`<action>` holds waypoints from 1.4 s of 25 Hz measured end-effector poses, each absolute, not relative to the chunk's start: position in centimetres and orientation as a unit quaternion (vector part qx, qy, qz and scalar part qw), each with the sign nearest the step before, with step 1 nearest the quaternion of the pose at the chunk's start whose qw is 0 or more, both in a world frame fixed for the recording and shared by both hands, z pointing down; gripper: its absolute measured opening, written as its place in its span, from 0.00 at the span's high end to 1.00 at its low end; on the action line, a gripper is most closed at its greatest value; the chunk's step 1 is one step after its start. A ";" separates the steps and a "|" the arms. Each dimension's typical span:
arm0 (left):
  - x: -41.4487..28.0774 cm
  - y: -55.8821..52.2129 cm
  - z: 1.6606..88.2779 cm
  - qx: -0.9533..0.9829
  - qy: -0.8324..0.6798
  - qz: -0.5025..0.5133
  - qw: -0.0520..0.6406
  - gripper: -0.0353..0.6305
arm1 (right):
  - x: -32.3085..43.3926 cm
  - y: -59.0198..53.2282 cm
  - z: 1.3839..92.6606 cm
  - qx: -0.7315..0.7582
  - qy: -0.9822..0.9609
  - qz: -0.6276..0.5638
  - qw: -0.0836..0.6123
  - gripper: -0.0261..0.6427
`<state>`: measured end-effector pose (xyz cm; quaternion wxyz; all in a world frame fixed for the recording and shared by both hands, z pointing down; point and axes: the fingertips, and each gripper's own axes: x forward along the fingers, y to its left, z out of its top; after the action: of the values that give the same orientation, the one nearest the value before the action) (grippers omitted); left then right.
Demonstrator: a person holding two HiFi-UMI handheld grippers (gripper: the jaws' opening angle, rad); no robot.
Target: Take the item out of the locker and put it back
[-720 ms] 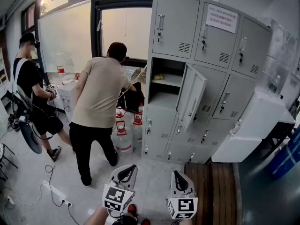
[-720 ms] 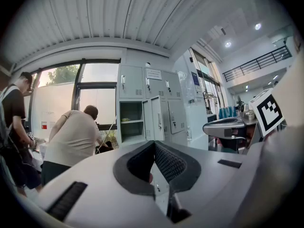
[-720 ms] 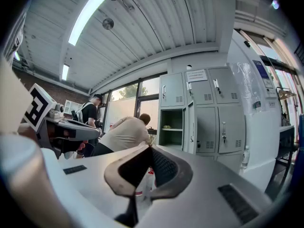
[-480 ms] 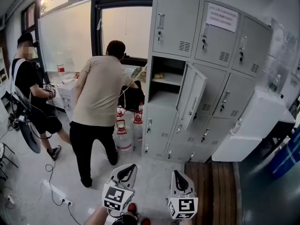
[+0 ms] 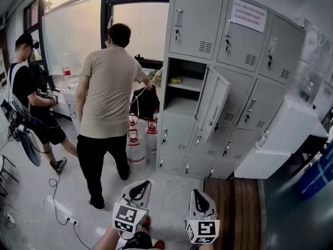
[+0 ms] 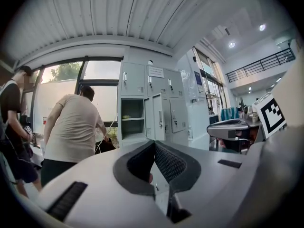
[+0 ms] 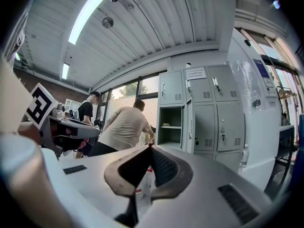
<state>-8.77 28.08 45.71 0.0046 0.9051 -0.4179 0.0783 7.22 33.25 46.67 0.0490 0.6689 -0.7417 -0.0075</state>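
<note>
The left gripper (image 5: 145, 183) and right gripper (image 5: 195, 192) are hanging near, both clenched on nothing. The small yellowish item (image 5: 176, 80) is lying on the shelf (image 5: 188, 86) inside the open locker (image 5: 193, 21), far ahead. Left of it, the person in beige (image 5: 108, 95), stooping earlier, is now standing upright.

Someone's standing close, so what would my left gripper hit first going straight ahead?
Probably the locker bank, near its open door, not the person in the beige shirt, who stands left of that line.
</note>
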 end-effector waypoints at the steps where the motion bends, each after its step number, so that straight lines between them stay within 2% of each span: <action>1: -8.5 27.6 45.7 0.905 -0.419 0.079 0.005 0.91 | 7.5 32.8 46.6 0.670 -0.741 -0.007 0.048 0.93; 10: -6.6 19.8 46.6 0.903 -0.422 0.083 0.006 0.91 | 9.6 24.4 47.5 0.664 -0.746 -0.001 0.045 0.93; 26: -3.0 -4.7 45.2 0.911 -0.402 0.090 0.016 0.91 | 12.1 0.1 45.8 0.672 -0.739 0.008 0.050 0.93; 35: -3.0 -14.9 45.2 0.914 -0.397 0.086 0.011 0.91 | 11.9 -10.5 45.6 0.672 -0.739 0.000 0.049 0.93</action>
<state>-3.02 -14.90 45.23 0.0111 0.9139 -0.3965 0.0857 11.88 -10.47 45.56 0.0492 0.6722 -0.7387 -0.0005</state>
